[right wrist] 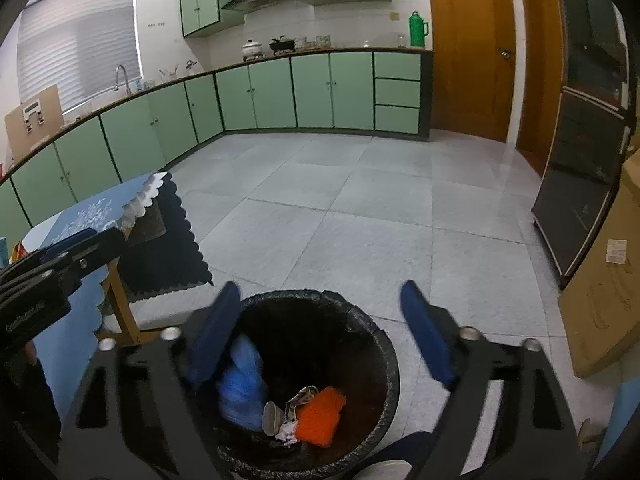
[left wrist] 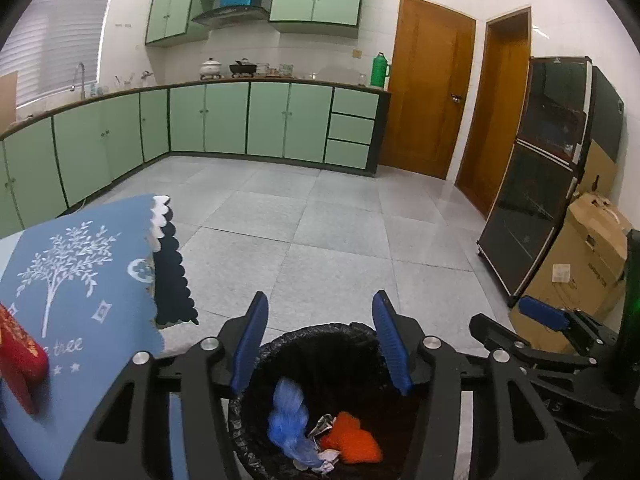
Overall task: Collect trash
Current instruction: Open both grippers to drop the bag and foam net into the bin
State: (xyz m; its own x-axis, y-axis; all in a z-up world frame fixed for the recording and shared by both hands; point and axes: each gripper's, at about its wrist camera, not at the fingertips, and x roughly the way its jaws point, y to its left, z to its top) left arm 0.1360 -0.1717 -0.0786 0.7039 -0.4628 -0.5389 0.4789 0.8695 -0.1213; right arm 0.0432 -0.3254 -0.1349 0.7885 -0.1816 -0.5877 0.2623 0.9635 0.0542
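Inside the black-lined bin (right wrist: 384, 344) lie blue plastic (right wrist: 240, 384) and an orange wad (right wrist: 320, 416).

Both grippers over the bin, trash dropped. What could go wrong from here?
1. The left gripper and right gripper hang close together over the trash bin; pulling back, they may knock each other.
2. A low finger could snag the black liner and tip the bin.
3. The red item on the blue tablecloth sits near the edge and may get brushed off.
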